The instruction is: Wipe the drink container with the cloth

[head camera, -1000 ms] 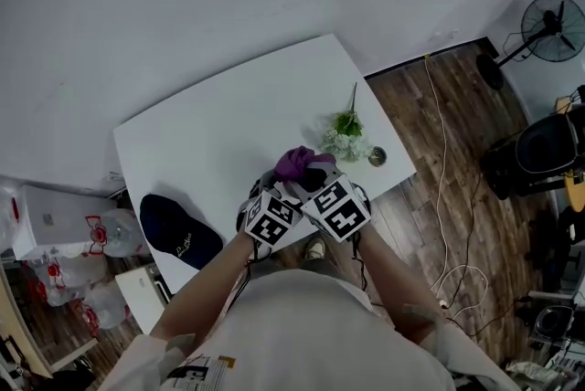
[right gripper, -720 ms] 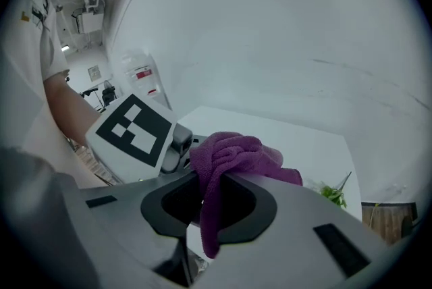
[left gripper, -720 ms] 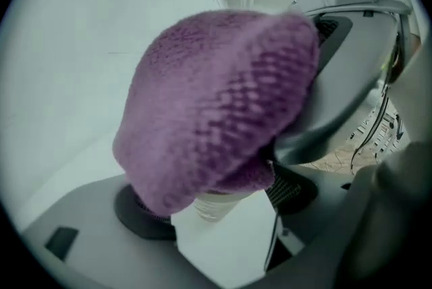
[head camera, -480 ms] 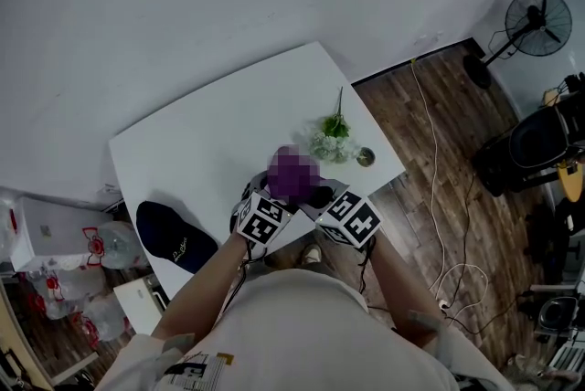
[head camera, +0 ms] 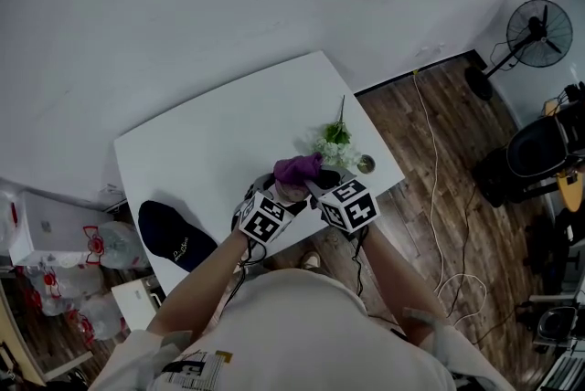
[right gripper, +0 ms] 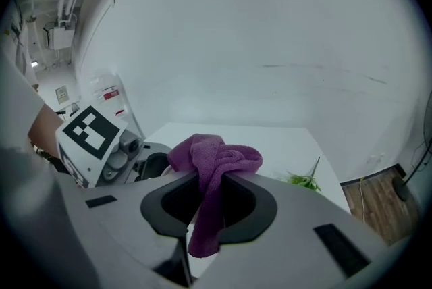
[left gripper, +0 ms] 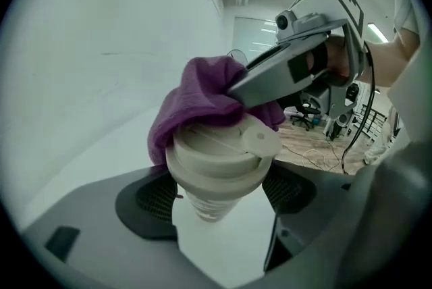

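Gripping the cup (left gripper: 217, 169) by its body, my left claw (left gripper: 219, 203) has both jaws closed against it over the near part of the white surface (head camera: 219, 133). My right claw (right gripper: 212, 206) is clamped on the purple cloth (right gripper: 214, 158), which drapes on the far side of the cup's lid, its loose end hanging between the jaws. A dark cap (head camera: 174, 237) lies at the near left corner; flowers (head camera: 334, 141) lie to the right, just beyond the 2 claws.

- Purple cloth (left gripper: 196, 95): soft, nubby microfibre weave.
- Drink cup (left gripper: 219, 166): matt beige plastic lid, ridged sides.
- Table (head camera: 210, 142): smooth white, matt.
- Floor (head camera: 411, 115): dark wood planks.
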Demonstrator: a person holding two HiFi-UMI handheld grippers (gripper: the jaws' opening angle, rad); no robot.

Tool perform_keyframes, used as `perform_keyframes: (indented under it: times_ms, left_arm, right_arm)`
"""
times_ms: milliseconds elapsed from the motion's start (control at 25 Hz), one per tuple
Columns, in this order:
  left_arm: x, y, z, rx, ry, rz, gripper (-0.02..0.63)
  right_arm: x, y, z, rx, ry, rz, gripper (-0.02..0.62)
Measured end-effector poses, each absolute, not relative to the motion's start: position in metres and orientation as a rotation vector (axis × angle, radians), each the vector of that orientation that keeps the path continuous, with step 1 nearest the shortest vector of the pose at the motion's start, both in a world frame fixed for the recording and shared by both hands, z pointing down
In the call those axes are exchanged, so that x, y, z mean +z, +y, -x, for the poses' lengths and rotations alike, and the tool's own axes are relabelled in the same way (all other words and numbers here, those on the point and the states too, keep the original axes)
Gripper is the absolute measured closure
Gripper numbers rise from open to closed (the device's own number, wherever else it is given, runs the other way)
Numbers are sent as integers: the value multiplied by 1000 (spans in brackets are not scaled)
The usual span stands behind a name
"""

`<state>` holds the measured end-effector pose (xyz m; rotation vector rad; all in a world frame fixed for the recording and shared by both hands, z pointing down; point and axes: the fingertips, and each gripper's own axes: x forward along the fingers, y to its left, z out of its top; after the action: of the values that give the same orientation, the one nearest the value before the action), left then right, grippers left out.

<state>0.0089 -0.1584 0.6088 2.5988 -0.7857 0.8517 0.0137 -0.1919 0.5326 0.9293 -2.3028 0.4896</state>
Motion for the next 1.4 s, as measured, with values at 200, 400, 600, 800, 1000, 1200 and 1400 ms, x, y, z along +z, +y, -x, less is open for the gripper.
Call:
perform_keyframes:
  times_ms: [200, 400, 600, 800, 1000, 1200, 1400]
  left_arm:
    - [611, -158, -6, 898, -799, -2596, 204]
    - [610, -158, -6, 901, -826, -2601, 209]
    - [610, -154, -4, 930, -773, -2627, 210]
    - [611, -156, -4, 897, -793, -2604, 216]
    - [611, -155, -6, 901, -756, -2611, 219]
    - [611, -155, -6, 903, -751, -2593, 219]
    - [610, -157, -4, 915, -737, -2592, 219]
  right_arm:
    - [530, -200, 12, 446, -2288, -905, 511]
    - [529, -169, 43, 326, -2279, -760, 511]
    - [525, -139, 21, 367, -2309, -661, 511]
    - [533, -139, -16, 409, -2257, -750, 511]
    - [539, -170, -40, 375, -2200, -956, 512]
    - [540, -191, -34, 361, -2173, -991, 515]
    - [529, -206, -22, 321, -2207, -999, 517]
